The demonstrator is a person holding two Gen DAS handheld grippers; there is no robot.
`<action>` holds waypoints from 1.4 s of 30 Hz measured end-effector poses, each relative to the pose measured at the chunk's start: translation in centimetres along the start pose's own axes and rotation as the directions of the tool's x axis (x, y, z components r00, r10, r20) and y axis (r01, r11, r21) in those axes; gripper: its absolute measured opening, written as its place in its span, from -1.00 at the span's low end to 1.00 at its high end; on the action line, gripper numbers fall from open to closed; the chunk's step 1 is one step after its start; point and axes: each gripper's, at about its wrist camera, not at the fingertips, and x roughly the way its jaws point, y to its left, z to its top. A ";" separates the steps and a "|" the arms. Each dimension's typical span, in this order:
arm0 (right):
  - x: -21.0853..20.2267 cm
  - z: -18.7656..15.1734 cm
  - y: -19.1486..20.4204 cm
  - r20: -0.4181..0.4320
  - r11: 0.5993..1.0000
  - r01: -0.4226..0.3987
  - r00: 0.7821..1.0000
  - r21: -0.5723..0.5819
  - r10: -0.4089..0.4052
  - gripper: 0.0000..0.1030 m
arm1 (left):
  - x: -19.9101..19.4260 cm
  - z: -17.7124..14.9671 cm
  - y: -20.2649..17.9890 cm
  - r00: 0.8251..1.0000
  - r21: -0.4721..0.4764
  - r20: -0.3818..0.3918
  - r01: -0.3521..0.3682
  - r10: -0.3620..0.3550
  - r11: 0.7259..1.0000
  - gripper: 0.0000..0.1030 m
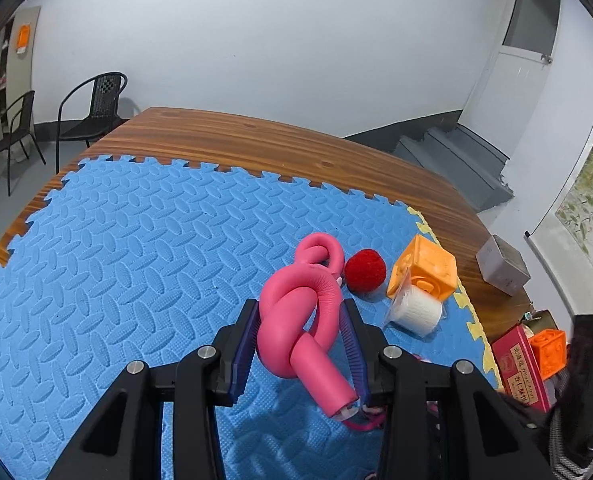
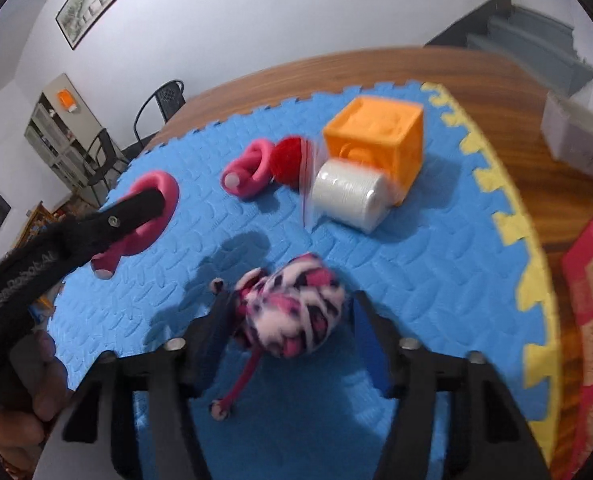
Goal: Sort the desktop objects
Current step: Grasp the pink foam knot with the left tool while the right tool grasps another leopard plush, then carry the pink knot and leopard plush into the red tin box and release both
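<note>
Even indoor light, soft shadows; left view sharp; right view motion-blurred; fisheye bending, dark corners

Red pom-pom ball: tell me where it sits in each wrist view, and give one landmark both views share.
Left wrist view: the red pom-pom ball lies right of centre on the blue foam mat, between the knotted pink foam tube and the orange cube.
Right wrist view: the ball is above centre, partly hidden by a plastic bag's edge.
Shared landmark: the orange cube, right of the ball in both.
</note>
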 end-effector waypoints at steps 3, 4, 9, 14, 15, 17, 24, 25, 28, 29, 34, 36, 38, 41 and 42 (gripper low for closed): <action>-0.6 -0.3 0.5 0.024 0.999 0.009 1.000 -0.032 -0.008 -0.06 | 0.1 -0.1 -0.1 1.000 0.003 -0.004 -0.001 0.001 1.000 -0.19; -0.9 -0.4 0.6 0.035 0.999 0.013 0.999 -0.040 -0.012 -0.07 | 0.2 -0.2 -0.2 1.000 0.007 -0.006 -0.002 0.002 1.000 -0.19; -4.8 -1.7 -0.2 0.142 1.000 0.017 0.990 -0.011 -0.015 -0.07 | 0.0 -0.5 -0.6 1.000 0.028 -0.003 0.002 -0.002 1.000 -0.19; -12.3 -4.3 -5.2 0.294 0.982 0.134 0.941 0.133 -0.168 -0.07 | -0.2 -0.9 -1.3 1.000 0.052 -0.006 0.013 -0.013 0.999 -0.18; -13.8 -4.8 -6.1 0.320 0.974 0.154 0.926 0.164 -0.200 -0.07 | -0.3 -1.0 -1.5 1.000 0.059 -0.007 0.018 -0.017 0.998 -0.18; -16.9 -5.8 -8.1 0.369 0.955 0.190 0.891 0.226 -0.264 -0.07 | -0.6 -1.2 -2.2 0.999 0.074 -0.007 0.032 -0.031 0.997 -0.18; -25.5 -9.6 -15.2 0.434 0.839 0.316 0.743 0.442 -0.509 -0.07 | -2.4 -2.5 -6.5 0.994 0.167 -0.011 0.106 -0.106 0.980 -0.18; -26.1 -10.1 -16.3 0.419 0.813 0.344 0.724 0.469 -0.548 -0.07 | -2.7 -2.8 -7.3 0.992 0.181 -0.015 0.123 -0.122 0.976 -0.18; -26.8 -11.3 -19.1 0.372 0.753 0.395 0.689 0.527 -0.622 -0.07 | -3.7 -3.6 -9.9 0.985 0.222 -0.027 0.173 -0.171 0.960 -0.18; -26.8 -11.4 -19.8 0.361 0.746 0.398 0.690 0.533 -0.627 -0.07 | -4.0 -3.9 -10.8 0.982 0.236 -0.031 0.189 -0.187 0.953 -0.18; -25.0 -11.2 -22.0 0.320 0.740 0.425 0.707 0.522 -0.631 -0.07 | -5.4 -5.5 -15.7 0.960 0.311 -0.077 0.281 -0.271 0.908 -0.18; -23.9 -11.1 -22.2 0.306 0.748 0.439 0.718 0.498 -0.625 -0.07 | -5.6 -5.8 -17.2 0.952 0.324 -0.096 0.307 -0.292 0.895 -0.18; -23.1 -11.3 -22.4 0.284 0.750 0.460 0.726 0.476 -0.626 -0.07 | -6.0 -6.1 -18.8 0.944 0.343 -0.109 0.330 -0.312 0.879 -0.18; -22.2 -11.4 -22.3 0.266 0.750 0.491 0.727 0.443 -0.633 -0.06 | -6.4 -6.6 -21.4 0.934 0.377 -0.124 0.358 -0.336 0.854 -0.18; -22.1 -11.4 -22.3 0.268 0.753 0.495 0.727 0.434 -0.632 -0.02 | -6.5 -6.8 -22.2 0.930 0.388 -0.130 0.367 -0.344 0.846 -0.18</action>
